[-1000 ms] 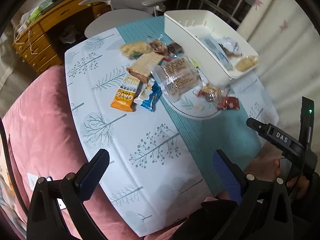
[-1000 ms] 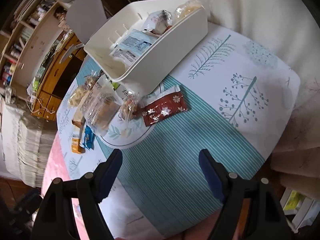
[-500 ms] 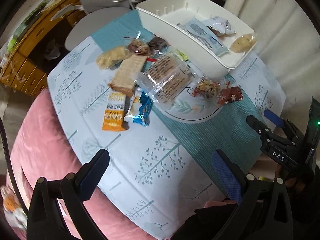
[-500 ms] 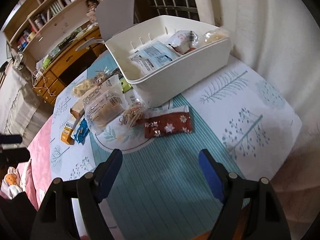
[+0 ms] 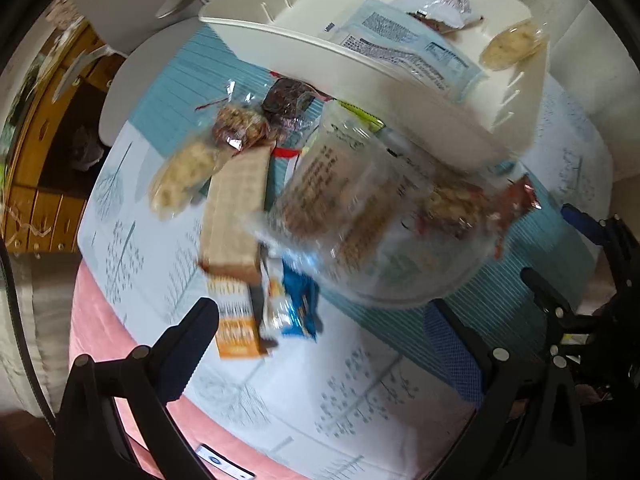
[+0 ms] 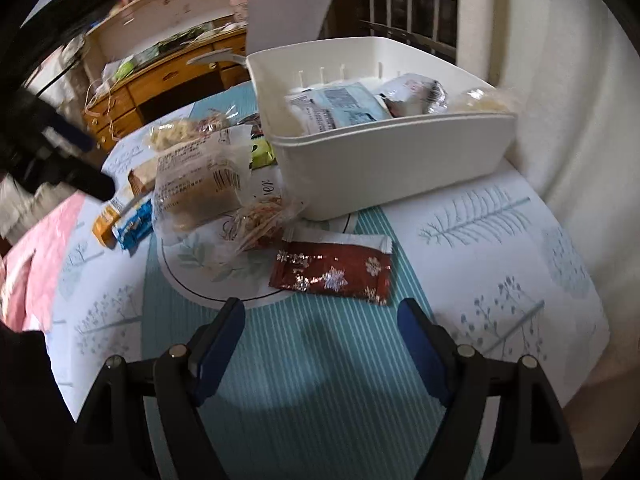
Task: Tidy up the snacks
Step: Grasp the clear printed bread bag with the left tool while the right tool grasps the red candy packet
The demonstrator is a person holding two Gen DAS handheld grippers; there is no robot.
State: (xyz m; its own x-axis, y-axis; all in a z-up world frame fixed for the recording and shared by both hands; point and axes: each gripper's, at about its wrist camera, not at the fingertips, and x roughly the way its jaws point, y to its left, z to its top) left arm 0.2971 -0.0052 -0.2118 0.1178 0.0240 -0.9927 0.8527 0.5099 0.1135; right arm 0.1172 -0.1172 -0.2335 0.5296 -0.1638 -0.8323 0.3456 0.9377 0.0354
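Note:
A white bin (image 6: 384, 168) (image 5: 400, 92) on the table holds a pale blue packet (image 6: 340, 108) (image 5: 404, 48), a silver packet (image 6: 412, 96) and a pale snack bag (image 5: 512, 44). In front of the bin lie several loose snacks: a red snowflake packet (image 6: 332, 272) (image 5: 516, 204), a clear bag of biscuits (image 6: 196, 184) (image 5: 344, 208), an orange bar (image 5: 236, 328) and a blue bar (image 5: 300, 308). My right gripper (image 6: 320, 344) hangs open just short of the red packet. My left gripper (image 5: 324, 344) is open above the orange and blue bars, holding nothing.
The table (image 6: 500, 264) wears a white tree-print cloth with a teal striped runner (image 6: 288, 384). A pink cushion (image 5: 104, 344) lies at its near left edge. A grey chair (image 6: 288, 4) and a wooden desk (image 6: 160, 76) stand behind; a white curtain (image 6: 560, 60) hangs at right.
My left gripper has dropped and travelled over the table, so the snacks and bin loom larger. The right gripper rolled level and sank slightly toward the red packet. Both stayed open.

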